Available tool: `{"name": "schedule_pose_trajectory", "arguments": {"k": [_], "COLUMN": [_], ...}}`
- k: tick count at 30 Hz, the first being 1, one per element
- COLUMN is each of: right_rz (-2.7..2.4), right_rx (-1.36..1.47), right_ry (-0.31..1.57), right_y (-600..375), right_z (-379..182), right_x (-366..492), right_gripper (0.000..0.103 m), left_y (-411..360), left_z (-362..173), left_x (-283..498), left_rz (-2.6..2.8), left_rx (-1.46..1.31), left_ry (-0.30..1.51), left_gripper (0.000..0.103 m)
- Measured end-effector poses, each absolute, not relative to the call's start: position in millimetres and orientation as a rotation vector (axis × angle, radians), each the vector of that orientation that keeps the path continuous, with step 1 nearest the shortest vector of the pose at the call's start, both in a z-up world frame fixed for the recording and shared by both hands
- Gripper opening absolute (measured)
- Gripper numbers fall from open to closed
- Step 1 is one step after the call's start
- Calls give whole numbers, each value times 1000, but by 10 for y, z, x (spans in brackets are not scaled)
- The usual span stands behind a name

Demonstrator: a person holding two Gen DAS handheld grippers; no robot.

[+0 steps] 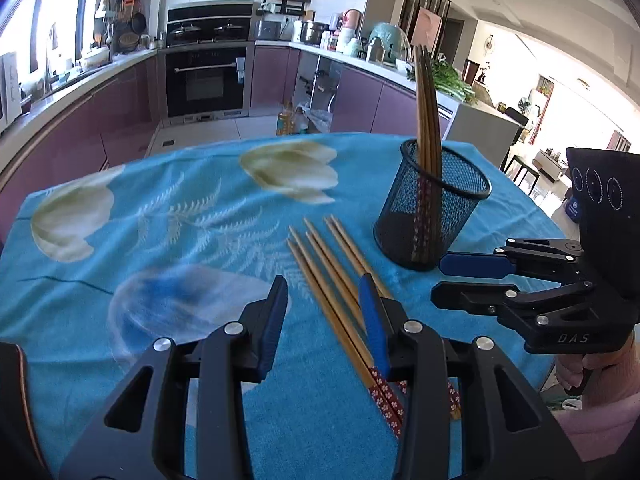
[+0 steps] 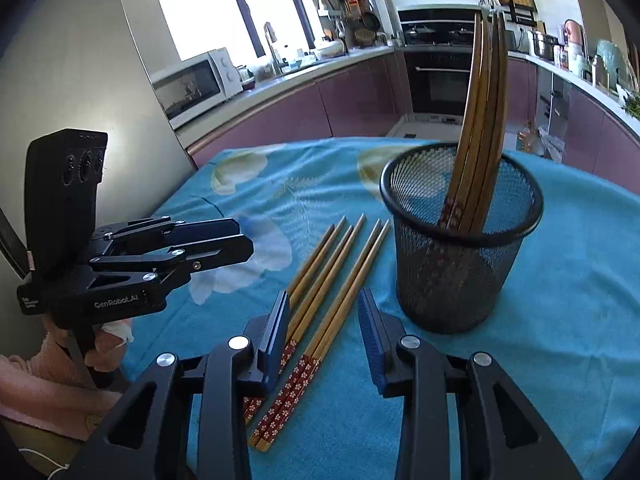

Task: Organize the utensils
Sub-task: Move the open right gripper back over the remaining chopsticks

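Right wrist view: my right gripper (image 2: 323, 336) stands part open, empty, above loose chopsticks (image 2: 340, 264) beside the mesh cup (image 2: 460, 248); its left finger (image 2: 276, 340) hides some handles. My left gripper (image 1: 323, 312) also gapes, empty.

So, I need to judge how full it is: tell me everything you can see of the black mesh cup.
The mesh cup is a round holder of black wire mesh with a solid rolled rim, tapering slightly toward its base. It stands upright on the blue flowered cloth, right of the loose chopsticks lying flat. Several wooden chopsticks stand in it, patterned red ends down, leaning together against one side; much room remains. Neither gripper touches it.
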State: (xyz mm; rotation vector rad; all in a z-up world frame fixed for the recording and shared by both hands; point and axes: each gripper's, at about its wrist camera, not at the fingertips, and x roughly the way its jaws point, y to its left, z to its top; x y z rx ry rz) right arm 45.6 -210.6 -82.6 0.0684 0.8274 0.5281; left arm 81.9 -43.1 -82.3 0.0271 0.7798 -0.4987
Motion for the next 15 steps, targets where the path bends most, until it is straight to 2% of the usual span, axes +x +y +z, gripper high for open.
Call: {"name": "schedule_pose_trajectory", "arguments": {"k": [15], "right_rz": [477], "right_rx": [83], "right_ry": [899], "right_y": [-2060], "right_z": [-1053], "right_x": [510], "right_gripper": [32], "left_y": [-495], "left_z": [-1108], "left_x": [840], "left_rz": [-504], "left_rx": [16], "left_ry": [886], "left_gripper": [37]}}
